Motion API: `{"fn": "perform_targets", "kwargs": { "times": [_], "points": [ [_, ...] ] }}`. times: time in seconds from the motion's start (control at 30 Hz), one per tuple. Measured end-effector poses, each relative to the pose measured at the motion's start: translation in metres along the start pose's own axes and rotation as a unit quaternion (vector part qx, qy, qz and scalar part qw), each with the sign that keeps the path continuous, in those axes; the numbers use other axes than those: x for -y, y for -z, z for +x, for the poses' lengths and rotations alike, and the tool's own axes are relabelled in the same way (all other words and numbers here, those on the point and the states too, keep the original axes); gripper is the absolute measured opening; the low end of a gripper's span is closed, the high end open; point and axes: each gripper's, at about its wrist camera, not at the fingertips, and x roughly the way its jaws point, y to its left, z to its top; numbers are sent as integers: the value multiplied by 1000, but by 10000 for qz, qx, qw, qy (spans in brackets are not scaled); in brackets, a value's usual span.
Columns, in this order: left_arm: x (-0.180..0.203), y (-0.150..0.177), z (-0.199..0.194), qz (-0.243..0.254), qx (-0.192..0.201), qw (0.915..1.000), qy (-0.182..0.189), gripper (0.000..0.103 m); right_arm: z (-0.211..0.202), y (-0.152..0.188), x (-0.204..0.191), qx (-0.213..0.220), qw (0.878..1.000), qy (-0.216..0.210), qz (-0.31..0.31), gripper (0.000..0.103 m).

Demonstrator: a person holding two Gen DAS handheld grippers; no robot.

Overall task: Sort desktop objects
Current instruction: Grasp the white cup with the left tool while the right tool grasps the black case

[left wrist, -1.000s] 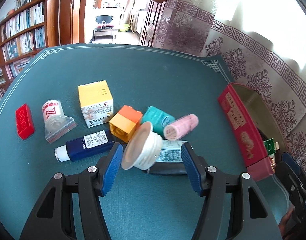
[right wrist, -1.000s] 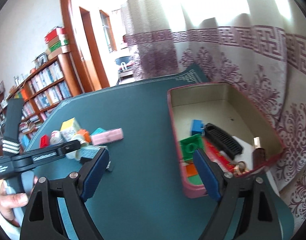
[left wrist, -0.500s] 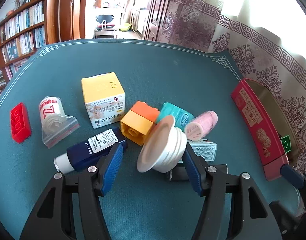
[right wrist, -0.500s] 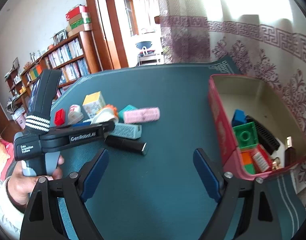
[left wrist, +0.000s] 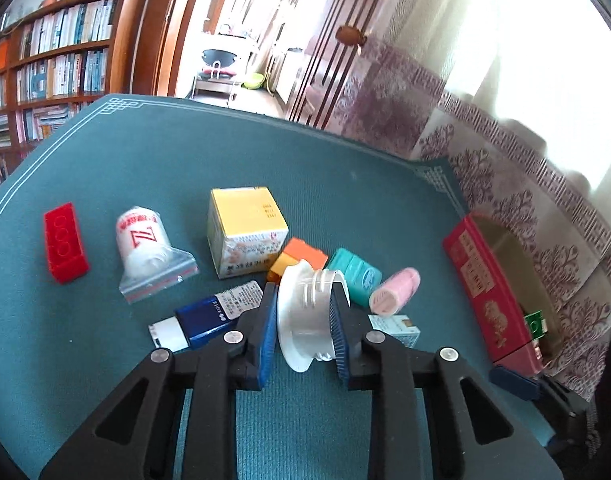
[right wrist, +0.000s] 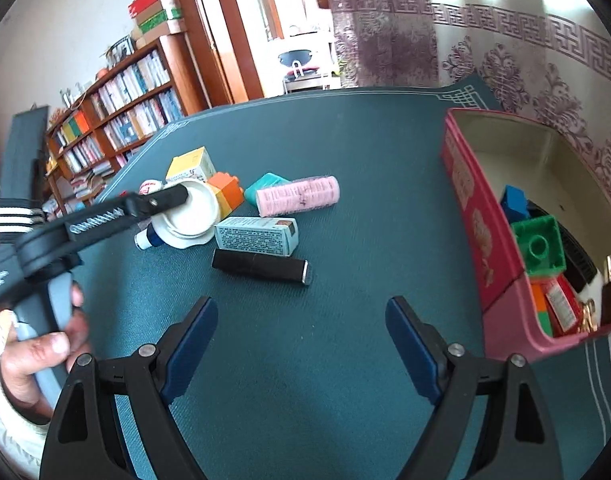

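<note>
On the teal felt tabletop (left wrist: 305, 184), in the middle of a loose cluster of small items, the left gripper (left wrist: 303, 334) is clamping a white plastic screw-top lid with a wide flange (left wrist: 305, 320), its blue pads pressing on the threaded neck from both sides while the flange is standing on edge. The lid is sitting right among neighbours: an orange and yellow toy brick (left wrist: 299, 258) just behind it, a navy blue tube with a white cap (left wrist: 209, 318) at its left, a teal rounded box (left wrist: 355, 276) and a pink cylindrical roll (left wrist: 395, 292) at its right. To do this step well, the person is probably best lifting straight up before travelling, so that the flange is not dragging the brick or tube along. The hold is on a smooth, ribbed neck, so keeping the wrist steady is likely mattering, since a tilt could let the lid slip. The open red and pink rectangular tin (right wrist: 481, 232), already holding bricks and other bits, is lying well apart to the right and looks like the destination. The right gripper (right wrist: 301, 344) is hovering with its jaws wide apart and nothing between them, above bare felt near a black rectangular stick (right wrist: 259, 266); it should be staying clear of the lid's path to the tin.
</note>
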Motion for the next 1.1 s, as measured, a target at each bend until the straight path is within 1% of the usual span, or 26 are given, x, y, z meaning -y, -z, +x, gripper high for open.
{"fn": "perform_targets", "kwargs": {
  "times": [0.07, 0.17, 0.23, 0.37, 0.43, 0.47, 0.57, 0.6, 0.67, 0.7, 0.83, 0.97, 1.03, 1.1],
  "points": [
    [-2, -2, -1, -23, -2, 10000, 20, 27, 7, -6, -5, -60, 9998, 62, -188, 89],
    [-4, 0, 4, -58, -136, 9999, 2, 27, 20, -16, -10, -162, 9991, 96, -373, 89],
    [-6, 2, 12, -116, -339, 9993, 64, 27, 28, -21, -13, -250, 9990, 24, -379, 89],
    [-9, 6, 21, -143, -550, 9983, -90, 28, 39, -23, -16, -364, 9986, -104, -378, 89],
    [-12, 8, 26, -216, -655, 9976, -115, 30, 42, -22, -16, -433, 9983, -121, -366, 89],
    [-15, 9, 26, -248, -708, 9971, -115, 32, 43, -22, -16, -452, 9983, -122, -342, 89],
    [-24, 12, 35, -523, -924, 9943, 41, 33, 44, -22, -17, -477, 9984, -173, -267, 89],
    [-27, 12, 34, -622, -928, 9937, 104, 33, 45, -22, -17, -499, 9983, -180, -247, 89],
    [-28, 12, 28, -683, -792, 9944, 141, 31, 48, -22, -21, -573, 9980, -174, -222, 89],
    [-27, 11, 22, -657, -653, 9956, 125, 27, 50, -22, -24, -620, 9977, -149, -224, 89],
    [-19, 8, 6, -483, -233, 9986, -32, 27, 57, -23, -31, -744, 9971, -3, -183, 89],
    [-21, 8, -2, -517, -170, 9985, -9, 27, 68, -27, -38, -850, 9962, 179, -71, 98],
    [-23, 7, -3, -570, -138, 9983, -23, 27, 73, -28, -42, -899, 9952, 355, -119, 98],
    [-27, 7, -8, -636, -82, 9979, -48, 27, 78, -28, -43, -965, 9944, 424, -112, 98]
  ]
}}
